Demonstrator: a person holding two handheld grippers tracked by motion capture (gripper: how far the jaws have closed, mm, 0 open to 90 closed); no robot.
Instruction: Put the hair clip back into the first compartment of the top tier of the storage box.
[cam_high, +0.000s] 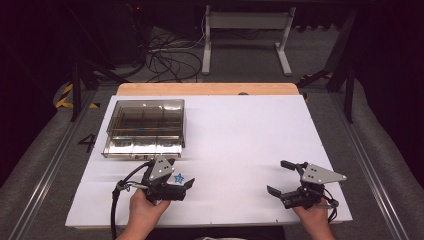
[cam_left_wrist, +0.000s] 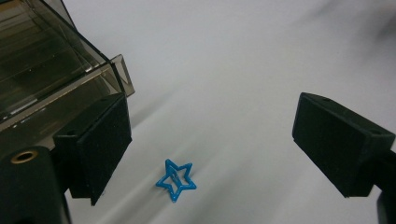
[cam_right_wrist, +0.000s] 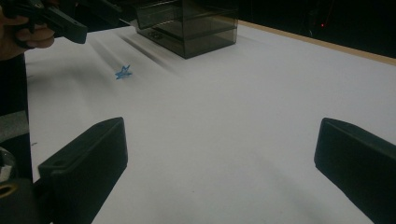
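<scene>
A small blue star (cam_high: 178, 178) lies flat on the white table sheet (cam_high: 240, 140) near the front left. My left gripper (cam_high: 181, 173) hovers just above it, open, with the blue star (cam_left_wrist: 176, 181) on the sheet between and below its two black pads (cam_left_wrist: 98, 142), untouched. A smoky clear plastic compartment box (cam_high: 145, 127) stands behind it, and the box corner (cam_left_wrist: 42, 60) is close to the left jaw. My right gripper (cam_high: 280, 178) rests low at the front right, open and empty. From the right gripper (cam_right_wrist: 219, 154) the star (cam_right_wrist: 123, 72) and box (cam_right_wrist: 187, 25) lie far off.
The sheet's front edge runs just below both hands. A wooden table edge (cam_high: 207, 89) shows behind the sheet. On the floor beyond are cables (cam_high: 170, 55) and a white desk frame (cam_high: 247, 35). The left hand's gripper (cam_right_wrist: 60, 23) appears at the top left of the right gripper view.
</scene>
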